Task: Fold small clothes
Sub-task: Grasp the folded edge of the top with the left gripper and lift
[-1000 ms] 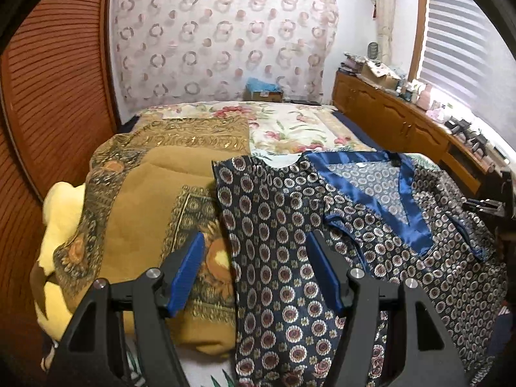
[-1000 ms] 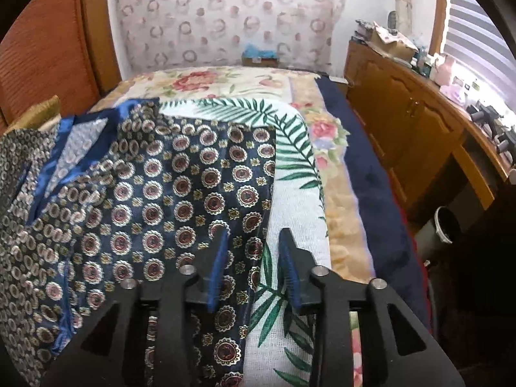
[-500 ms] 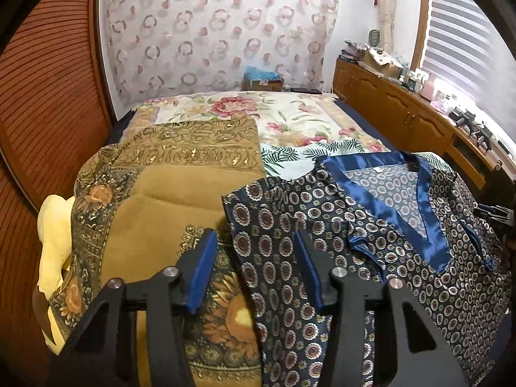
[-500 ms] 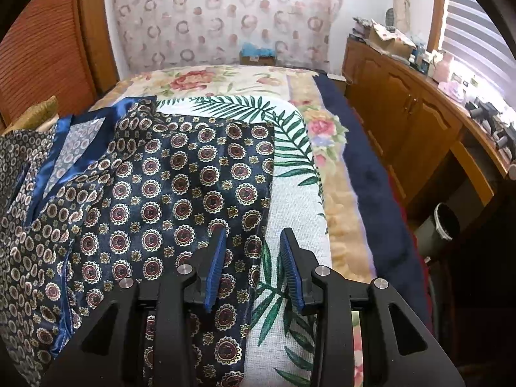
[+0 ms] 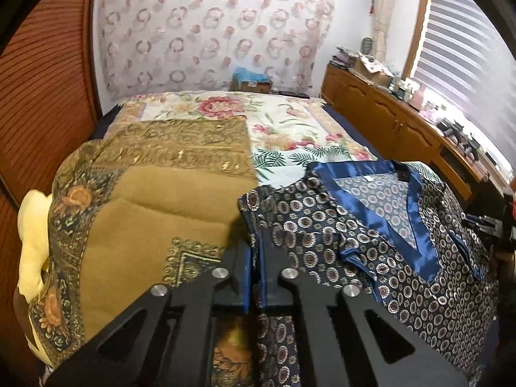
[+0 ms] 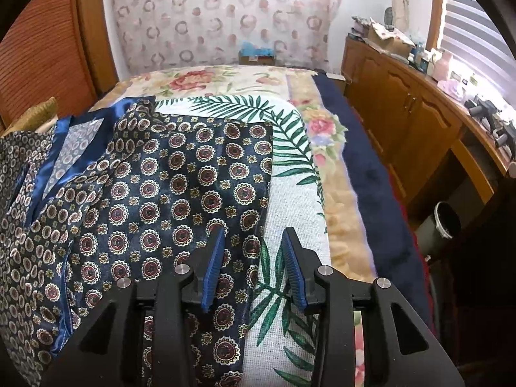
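A navy patterned top [image 5: 371, 242] with a shiny blue V-neck trim lies spread on the bed. My left gripper [image 5: 254, 258] is shut on the top's left edge, a fold of the fabric pinched between its blue pads. In the right wrist view the same top [image 6: 161, 193] covers the left half of the bed. My right gripper [image 6: 254, 254] is open, just above the top's right edge, where it meets the white leaf-print cover [image 6: 296, 213].
A mustard and gold blanket [image 5: 145, 213] lies left of the top, with a yellow pillow [image 5: 32, 242] beyond it. A wooden cabinet [image 6: 419, 122] runs along the right wall. A grey bin [image 6: 441, 229] stands on the floor by the bed's navy edge [image 6: 364, 174].
My left gripper moved forward to the top's left edge and closed on it. My right gripper stayed open and barely moved.
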{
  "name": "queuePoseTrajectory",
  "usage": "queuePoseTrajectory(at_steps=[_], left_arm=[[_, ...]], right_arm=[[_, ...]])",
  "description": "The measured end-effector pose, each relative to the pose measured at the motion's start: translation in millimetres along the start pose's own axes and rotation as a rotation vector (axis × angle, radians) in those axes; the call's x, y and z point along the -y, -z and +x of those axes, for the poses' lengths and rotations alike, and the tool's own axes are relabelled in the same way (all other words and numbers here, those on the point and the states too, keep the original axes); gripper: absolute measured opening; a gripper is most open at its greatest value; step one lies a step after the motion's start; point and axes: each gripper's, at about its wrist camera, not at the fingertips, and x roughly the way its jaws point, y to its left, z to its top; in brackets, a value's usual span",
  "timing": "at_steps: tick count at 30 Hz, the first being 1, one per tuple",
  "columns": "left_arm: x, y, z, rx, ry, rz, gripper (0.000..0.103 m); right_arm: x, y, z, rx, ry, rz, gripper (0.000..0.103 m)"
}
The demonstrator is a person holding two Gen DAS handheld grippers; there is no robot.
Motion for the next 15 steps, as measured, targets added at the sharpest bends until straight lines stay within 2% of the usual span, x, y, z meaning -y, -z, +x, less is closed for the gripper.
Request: queuePoseTrajectory(at_steps=[7, 11, 15], left_arm=[[5.2, -10.3, -17.3, 0.06, -0.041, 0.016, 0.0], [3.5, -15.2, -18.3, 0.071, -0.054, 0.011, 0.0], [0.7, -19.6, -13.5, 0.07, -0.065, 0.006, 0.0]], right_arm=[[2.7, -9.9, 4.1, -0.01, -0.004, -0.013, 0.038], [13.0, -31.4, 20.6, -0.046, -0.069, 0.036, 0.038], [16.0, -49.6, 33.2, -0.069, -0.099, 0.046, 0.038]])
